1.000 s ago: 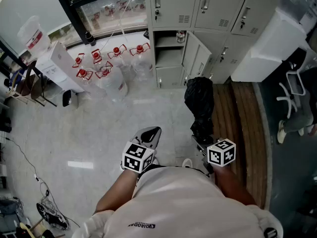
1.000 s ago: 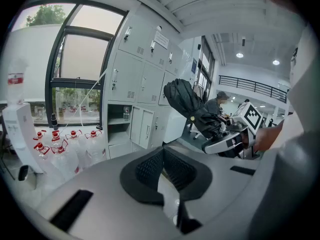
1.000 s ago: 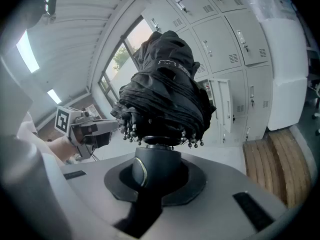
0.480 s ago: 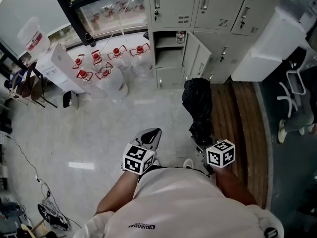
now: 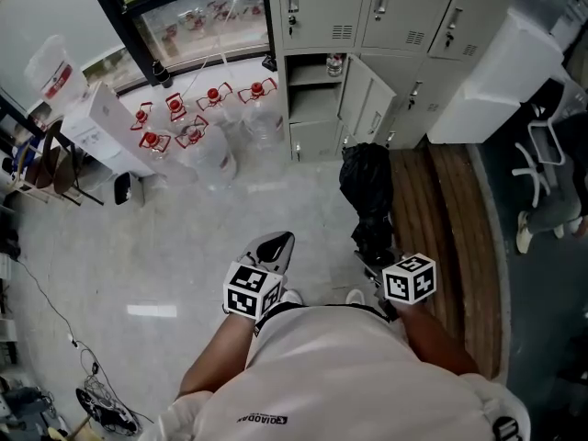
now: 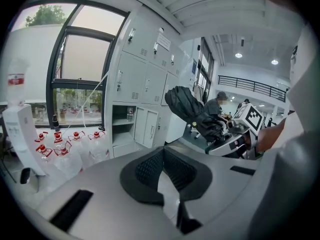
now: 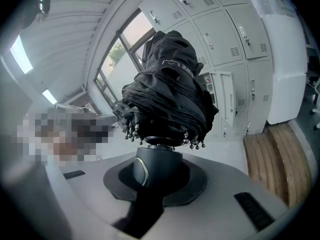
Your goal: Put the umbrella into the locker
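Standing far across the pale floor [image 5: 184, 237], a bank of grey lockers [image 5: 367, 12] fills the far wall. One locker [image 5: 312, 104] just below the top row is open, its door [image 5: 366, 107] swung out to the right and its shelves showing, with a small bottle [image 5: 335, 65] on the upper shelf. Left of the lockers, a cluster of clear water jugs [image 5: 207, 136] with red caps sits on the floor under the window, and a wooden platform [image 5: 450, 219] runs along the right, near the person. The folded black umbrella [image 5: 369, 196] is in the air between the person and the open locker, well short of it, its bunched canopy pointing towards the lockers. The right gripper [image 5: 375, 261] is clenched on the umbrella's dark rounded handle [image 7: 152, 166], which sits squarely between its jaws with the rib tips hanging just above it. The left gripper [image 5: 276, 246] is held beside it on the left, apart from the umbrella, its jaws drawn together at the tips with nothing between them.
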`<state>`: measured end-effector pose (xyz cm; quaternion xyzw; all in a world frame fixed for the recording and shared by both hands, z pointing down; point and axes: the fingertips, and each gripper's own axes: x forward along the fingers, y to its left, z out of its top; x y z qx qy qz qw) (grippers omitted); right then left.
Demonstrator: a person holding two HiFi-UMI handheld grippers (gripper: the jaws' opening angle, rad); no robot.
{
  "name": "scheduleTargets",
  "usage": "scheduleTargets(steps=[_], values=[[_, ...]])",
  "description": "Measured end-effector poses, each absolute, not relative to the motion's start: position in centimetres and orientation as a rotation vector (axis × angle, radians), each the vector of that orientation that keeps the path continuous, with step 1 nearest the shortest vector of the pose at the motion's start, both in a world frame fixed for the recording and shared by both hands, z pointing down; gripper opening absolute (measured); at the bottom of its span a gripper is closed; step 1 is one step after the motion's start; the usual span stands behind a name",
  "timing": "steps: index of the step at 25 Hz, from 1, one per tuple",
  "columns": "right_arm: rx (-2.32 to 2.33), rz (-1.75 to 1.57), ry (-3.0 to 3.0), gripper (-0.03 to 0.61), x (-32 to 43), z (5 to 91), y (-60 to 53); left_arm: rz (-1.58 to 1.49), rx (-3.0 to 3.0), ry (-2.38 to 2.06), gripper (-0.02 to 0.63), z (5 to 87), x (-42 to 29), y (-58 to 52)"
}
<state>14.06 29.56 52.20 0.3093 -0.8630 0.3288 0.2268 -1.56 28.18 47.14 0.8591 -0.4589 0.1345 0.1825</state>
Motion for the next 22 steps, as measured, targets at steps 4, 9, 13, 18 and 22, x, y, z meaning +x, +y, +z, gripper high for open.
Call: scheduleTargets(steps=[4, 9, 13, 18, 22], values=[[0.868, 0.921, -2.366, 0.103, 11.2, 52.8, 30.2, 0.388, 2.413, -1.314, 0.015, 47.2, -5.3, 28.2], [0.896, 0.922, -2.366, 0.103, 8.3, 53.0, 30.0, 0.415, 2.412, -1.264, 0.015, 49.0, -7.4, 29.1], [0.919, 0.934, -2.346, 0.103, 7.7, 53.4, 30.0, 0.395, 2.402, -1.224, 0.015, 50.0, -7.8, 29.2], [0.936, 0.921, -2.316, 0.103, 8.3, 53.9, 28.1, 0.387, 2.399, -1.213, 0.015, 50.5, -8.1, 27.5], [0.942, 0.915, -2.325, 0.103, 8.7, 54.0, 24.7, 0.372, 2.378, -1.238, 0.015, 50.3, -8.3, 24.7]])
